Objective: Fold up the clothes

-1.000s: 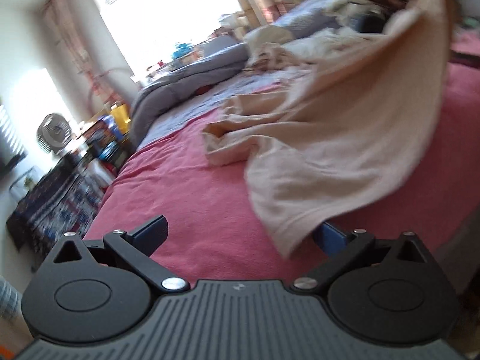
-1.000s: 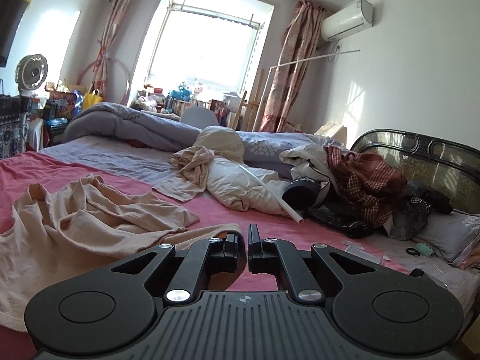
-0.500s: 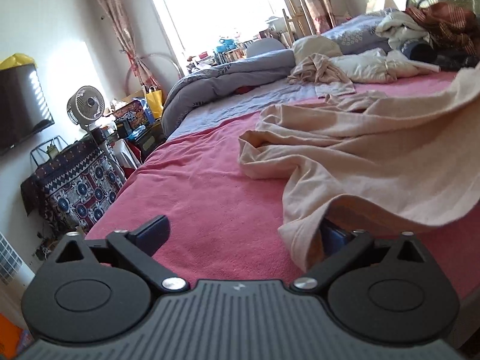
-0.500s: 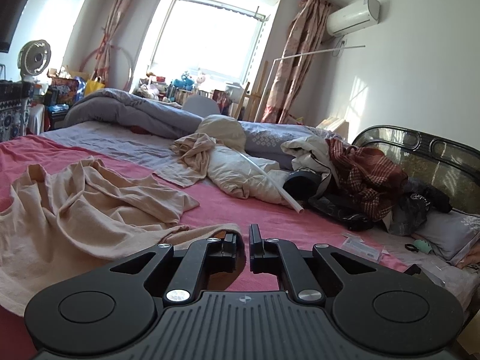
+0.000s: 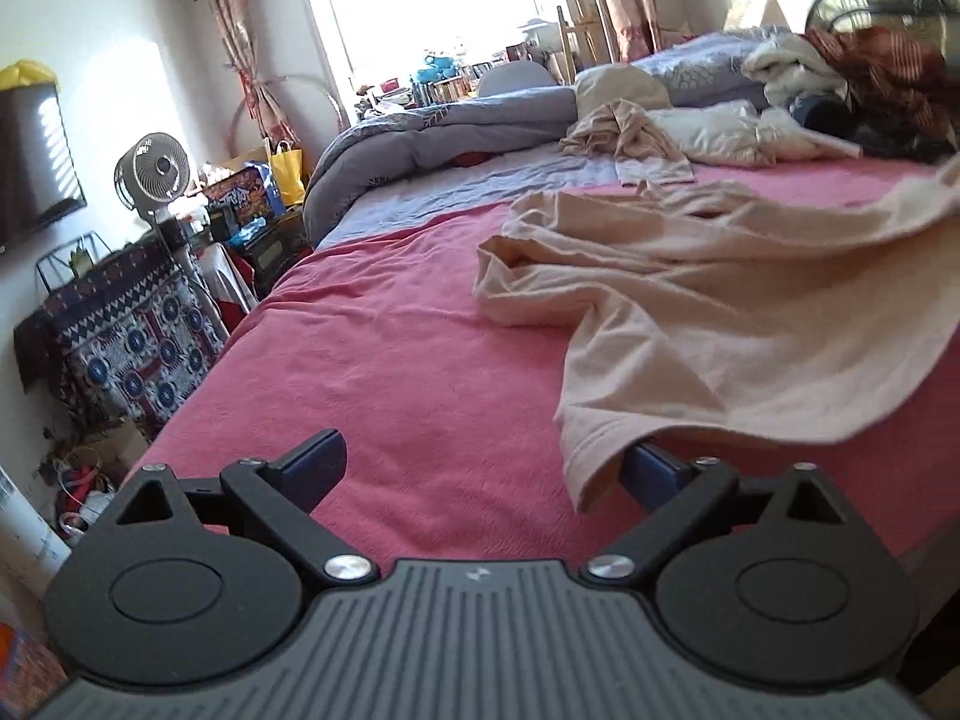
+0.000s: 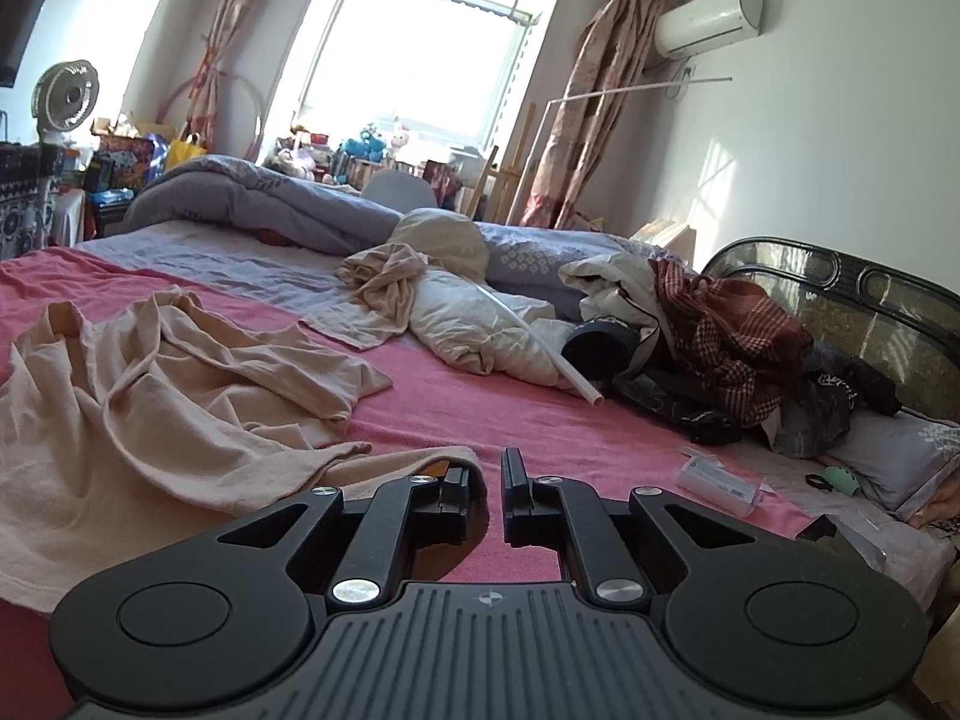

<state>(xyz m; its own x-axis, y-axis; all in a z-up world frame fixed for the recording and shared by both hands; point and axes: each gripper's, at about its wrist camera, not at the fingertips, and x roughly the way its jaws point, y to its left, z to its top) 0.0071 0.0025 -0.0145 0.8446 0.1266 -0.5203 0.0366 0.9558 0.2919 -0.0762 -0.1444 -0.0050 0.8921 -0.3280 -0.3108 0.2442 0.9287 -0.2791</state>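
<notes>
Between the widely spread fingers of the left gripper (image 5: 480, 468) lies only pink bed cover; the hem of the beige garment (image 5: 690, 324) hangs over its right finger (image 5: 651, 468), but nothing is pinched. The right gripper (image 6: 485, 483) is almost closed, with a narrow gap. A corner of the same garment drapes over its left finger (image 6: 453, 480), and I cannot tell whether the cloth is truly held.

The garment lies crumpled across the pink bed (image 5: 390, 372), with many wrinkles and no clean fold visible, so I judge the folding is hardly started: it must first be spread flat.

To the left of the garment the bed has free room up to its side edge. Farther away, a grey quilt (image 6: 258, 204) and a pile of other clothes (image 6: 708, 324) near the headboard limit the space.
</notes>
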